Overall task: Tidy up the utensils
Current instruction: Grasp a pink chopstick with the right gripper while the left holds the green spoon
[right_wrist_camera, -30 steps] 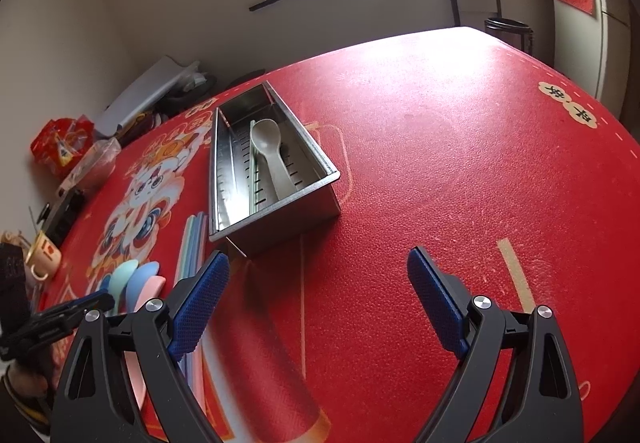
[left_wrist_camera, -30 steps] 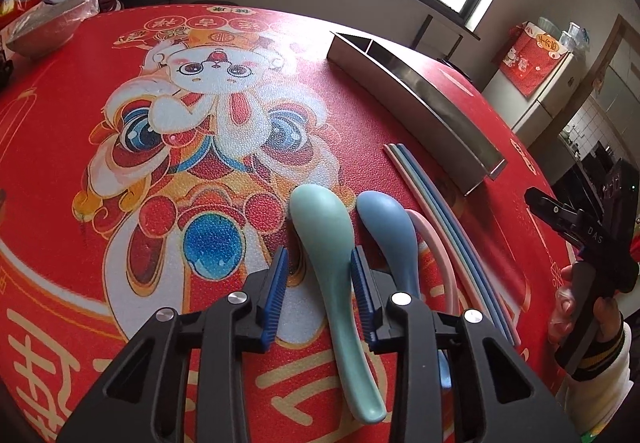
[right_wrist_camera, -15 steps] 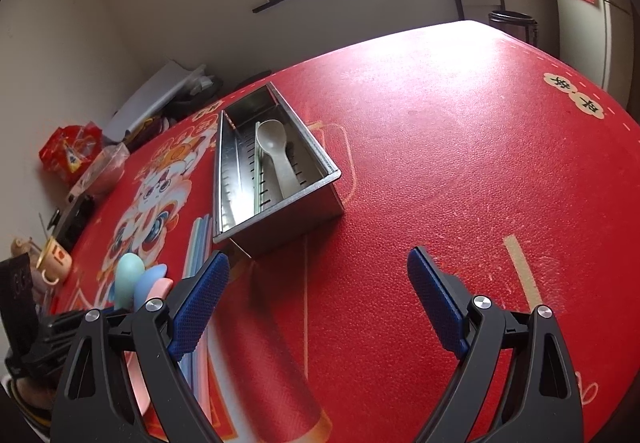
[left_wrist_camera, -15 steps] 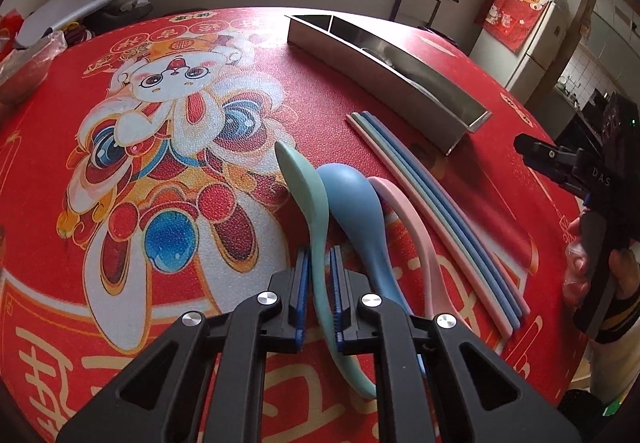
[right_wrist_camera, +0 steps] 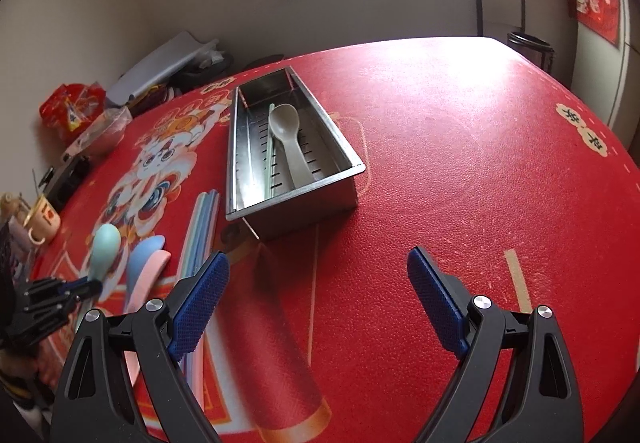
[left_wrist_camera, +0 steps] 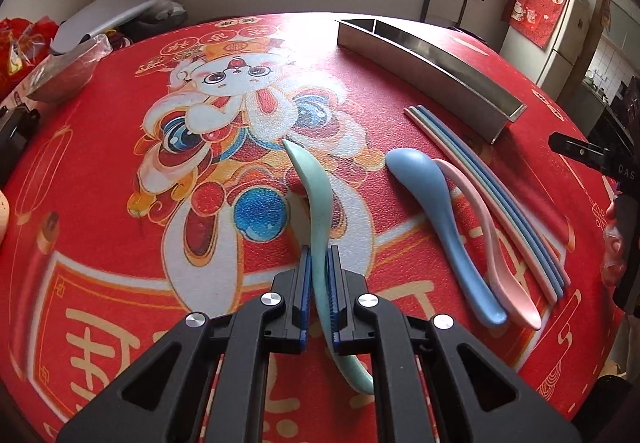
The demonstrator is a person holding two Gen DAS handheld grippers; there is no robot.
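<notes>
The left gripper [left_wrist_camera: 319, 275] has just closed, its blue pads clamped on the handle of the green spoon [left_wrist_camera: 316, 195], whose bowl is turned on edge over the red tablecloth [left_wrist_camera: 120, 227]. To its right lie a blue spoon [left_wrist_camera: 436, 211], a pink spoon [left_wrist_camera: 488, 235] and chopsticks [left_wrist_camera: 500, 195]. Beyond them sits the steel tray [right_wrist_camera: 280, 199], holding a grey spoon [right_wrist_camera: 290, 139]. The right gripper [right_wrist_camera: 318, 303] hangs wide open, holding nothing.

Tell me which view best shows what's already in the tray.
The right wrist view: it looks down into the tray, showing a grey spoon beside a green stick. The left wrist view shows only the tray's outer wall, contents hidden.
</notes>
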